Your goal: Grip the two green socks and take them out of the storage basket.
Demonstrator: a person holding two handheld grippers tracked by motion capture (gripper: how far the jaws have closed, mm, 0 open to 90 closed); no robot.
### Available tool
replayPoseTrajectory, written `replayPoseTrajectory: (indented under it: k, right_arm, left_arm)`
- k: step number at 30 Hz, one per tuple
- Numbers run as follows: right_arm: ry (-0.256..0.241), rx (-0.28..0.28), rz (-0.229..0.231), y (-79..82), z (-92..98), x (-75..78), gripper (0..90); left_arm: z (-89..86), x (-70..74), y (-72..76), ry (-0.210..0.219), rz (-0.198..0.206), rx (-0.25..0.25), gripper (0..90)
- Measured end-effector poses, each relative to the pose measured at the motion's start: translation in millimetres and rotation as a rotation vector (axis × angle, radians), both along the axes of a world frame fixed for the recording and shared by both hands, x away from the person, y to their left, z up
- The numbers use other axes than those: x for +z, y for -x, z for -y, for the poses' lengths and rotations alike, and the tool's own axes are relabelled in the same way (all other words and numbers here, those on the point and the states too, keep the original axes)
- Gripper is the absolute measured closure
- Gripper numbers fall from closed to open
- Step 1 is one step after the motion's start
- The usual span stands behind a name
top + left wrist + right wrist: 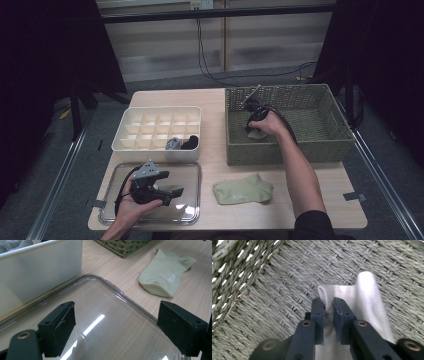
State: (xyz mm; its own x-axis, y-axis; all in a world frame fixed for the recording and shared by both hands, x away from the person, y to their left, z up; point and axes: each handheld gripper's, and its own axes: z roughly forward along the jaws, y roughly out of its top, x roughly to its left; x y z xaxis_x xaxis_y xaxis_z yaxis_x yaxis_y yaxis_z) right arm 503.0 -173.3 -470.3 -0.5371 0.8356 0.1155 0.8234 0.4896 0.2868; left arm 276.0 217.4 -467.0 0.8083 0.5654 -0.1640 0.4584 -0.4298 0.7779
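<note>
A white sock (367, 305) is lying on the grey-green woven basket (287, 277); a pale green sock (165, 273) is resting on light, wood-grained table (120, 272)

One basket (330, 145), one divider box (131, 144), one clear lid (192, 170), four socks: green (243, 190), white (352, 297), grey (173, 143), black (190, 143).

Basket (330, 145) at the table's (215, 165) right rear, divided box (131, 146) to its left, well apart. Inside the basket, near its front left, sock (367, 305) pinched in the right gripper (254, 129), resting on the woven floor. In the box's front right compartments, two bundles (182, 143) side by side. Just before the box, lid (192, 192) flat on the table, left gripper (172, 192) above it, jaws spread. Right of the lid, before the basket, second sock (243, 190) lying flat
</note>
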Motion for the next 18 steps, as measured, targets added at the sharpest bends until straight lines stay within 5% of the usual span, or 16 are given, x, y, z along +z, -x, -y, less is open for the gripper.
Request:
replayPoseTrajectory:
  k: [18]
  right_arm:
    - [-0.254, -0.068, 0.13, 8.6, 22.5, 29.1, 84.6]
  left_arm:
    - [-0.6, -0.2, -1.0, -0.008, 0.007, 0.002, 14.3]
